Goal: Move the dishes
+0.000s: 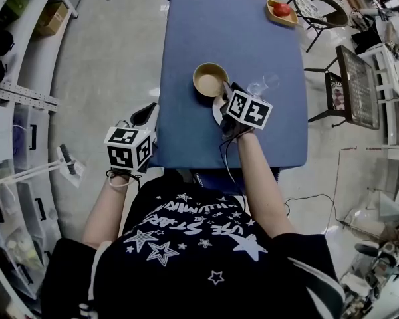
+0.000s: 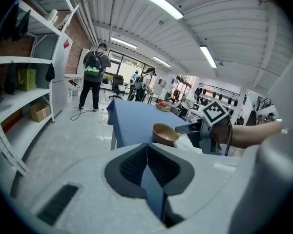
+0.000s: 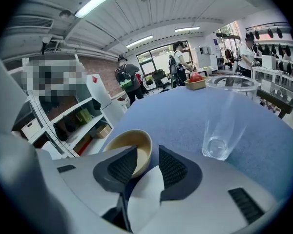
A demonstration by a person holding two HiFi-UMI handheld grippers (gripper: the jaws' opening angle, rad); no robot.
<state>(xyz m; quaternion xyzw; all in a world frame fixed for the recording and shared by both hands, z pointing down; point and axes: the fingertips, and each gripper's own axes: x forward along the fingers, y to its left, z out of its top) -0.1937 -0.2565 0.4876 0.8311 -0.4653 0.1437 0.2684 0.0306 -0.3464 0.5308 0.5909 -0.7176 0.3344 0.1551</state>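
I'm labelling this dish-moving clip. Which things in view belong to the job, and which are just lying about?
Job in hand:
- tan bowl
- white plate
- clear glass, probably
- right gripper, jaws apart over the plate
- left gripper, shut and empty, off the table

Lying about:
- wooden tray with red fruit, far corner
- chair
- shelves

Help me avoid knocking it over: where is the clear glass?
In the head view the clear glass stands on the blue table, right of the tan bowl, beyond the right hand-held gripper.
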